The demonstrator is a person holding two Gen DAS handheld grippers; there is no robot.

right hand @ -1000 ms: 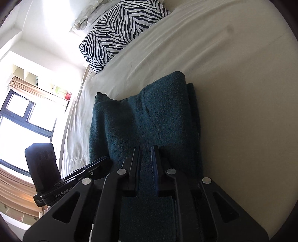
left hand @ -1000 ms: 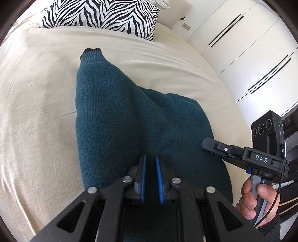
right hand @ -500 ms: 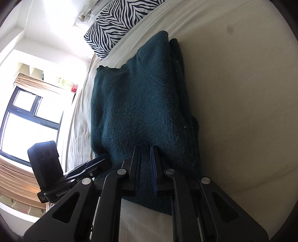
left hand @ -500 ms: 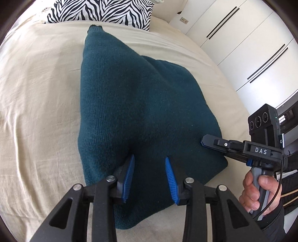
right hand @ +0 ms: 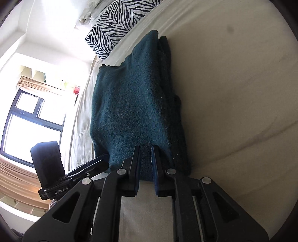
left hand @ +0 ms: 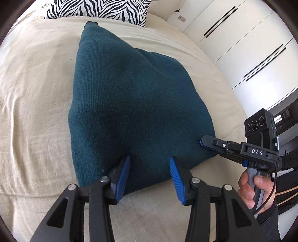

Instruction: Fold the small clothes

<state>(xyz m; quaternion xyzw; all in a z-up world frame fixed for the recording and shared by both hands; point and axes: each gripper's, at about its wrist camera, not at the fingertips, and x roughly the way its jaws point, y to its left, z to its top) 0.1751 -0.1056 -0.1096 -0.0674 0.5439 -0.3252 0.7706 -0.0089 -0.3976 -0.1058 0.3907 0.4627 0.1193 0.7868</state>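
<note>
A dark teal knitted garment (left hand: 130, 104) lies folded on the beige bed sheet (left hand: 33, 89), one narrow end pointing at the pillow. My left gripper (left hand: 150, 167) is open, its blue pads on either side of the garment's near edge, holding nothing. My right gripper (right hand: 145, 158) is shut on the garment's (right hand: 130, 111) near corner; it also shows in the left wrist view (left hand: 204, 142) at the garment's right corner. The left gripper shows in the right wrist view (right hand: 100, 160) beside the garment's left edge.
A zebra-striped pillow (left hand: 100, 9) lies at the head of the bed. White wardrobe doors (left hand: 251, 46) stand to the right of the bed. A window (right hand: 29, 119) is on the other side. The bed's near edge is just below the grippers.
My left gripper has opened and let go of the garment, then drawn back a little. The garment has been laid down flat on the bed. My right gripper stays shut on it.
</note>
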